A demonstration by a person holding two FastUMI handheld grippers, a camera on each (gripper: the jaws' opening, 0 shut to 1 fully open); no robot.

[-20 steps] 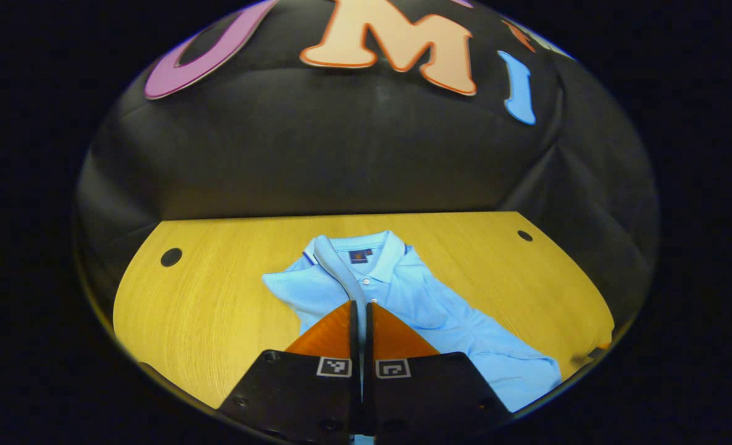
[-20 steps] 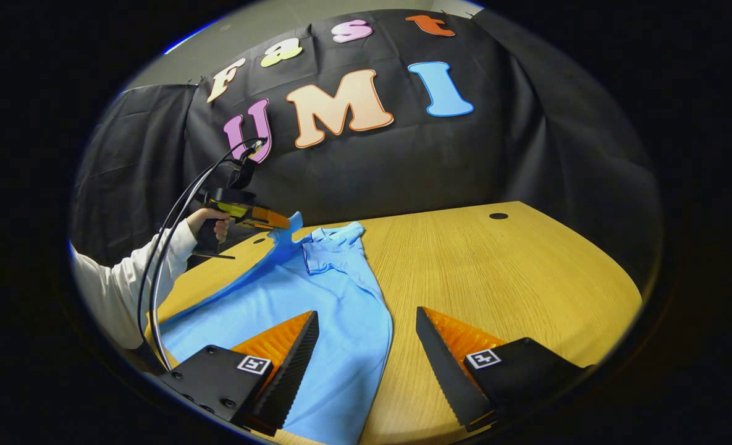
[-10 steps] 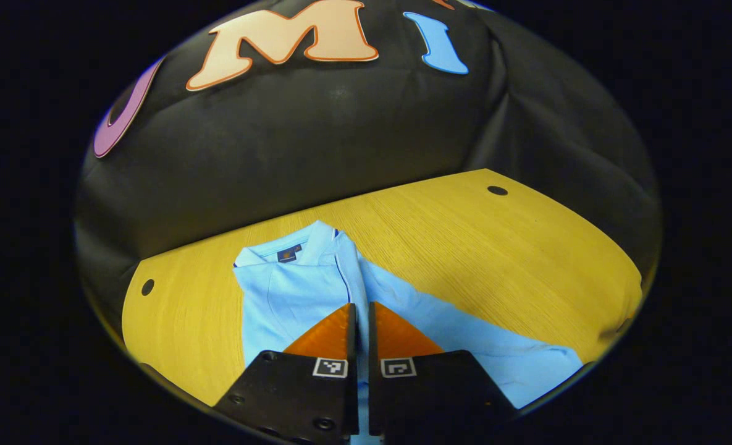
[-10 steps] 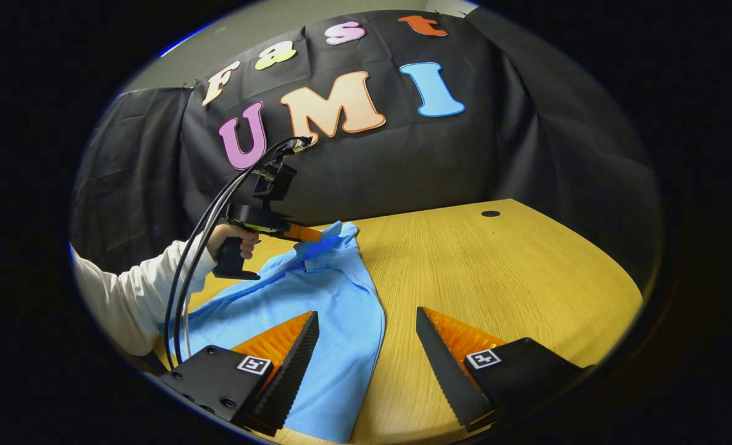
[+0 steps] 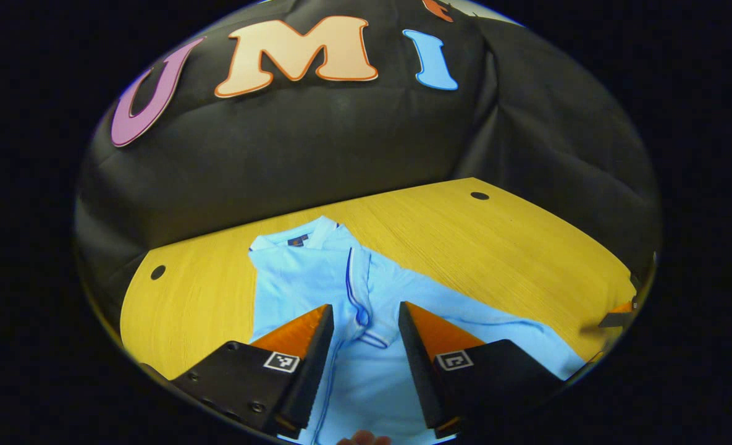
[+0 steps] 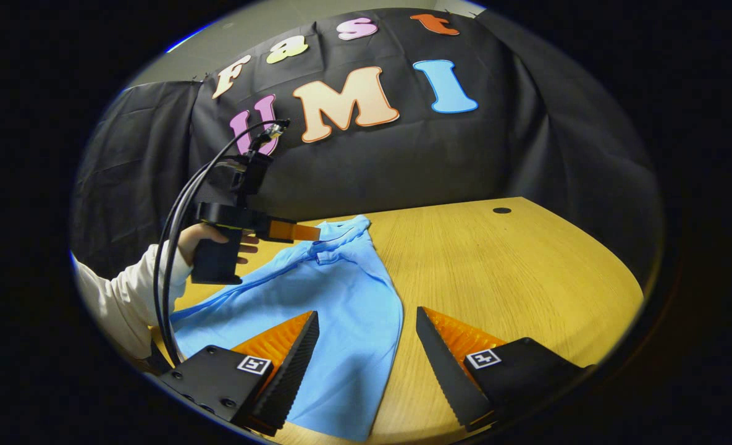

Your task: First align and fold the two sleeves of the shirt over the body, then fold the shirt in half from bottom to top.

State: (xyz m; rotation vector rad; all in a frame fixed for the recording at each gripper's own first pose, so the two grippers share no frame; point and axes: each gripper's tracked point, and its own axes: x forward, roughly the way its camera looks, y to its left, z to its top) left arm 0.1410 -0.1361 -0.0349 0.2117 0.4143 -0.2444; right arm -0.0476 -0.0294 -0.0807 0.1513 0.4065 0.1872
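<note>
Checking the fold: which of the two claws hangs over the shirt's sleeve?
The left claw, open, with the folded sleeve between its fingers; the right claw straddles the shirt's side edge.

Shirt (image 5: 316, 278): soft matt knit cloth, lightly creased. Table (image 6: 514, 266): wood-grain top, smooth, faint sheen. Sleeve (image 6: 118, 300): plain matt cloth. Cables (image 6: 174, 222): glossy plastic sheath.
</note>
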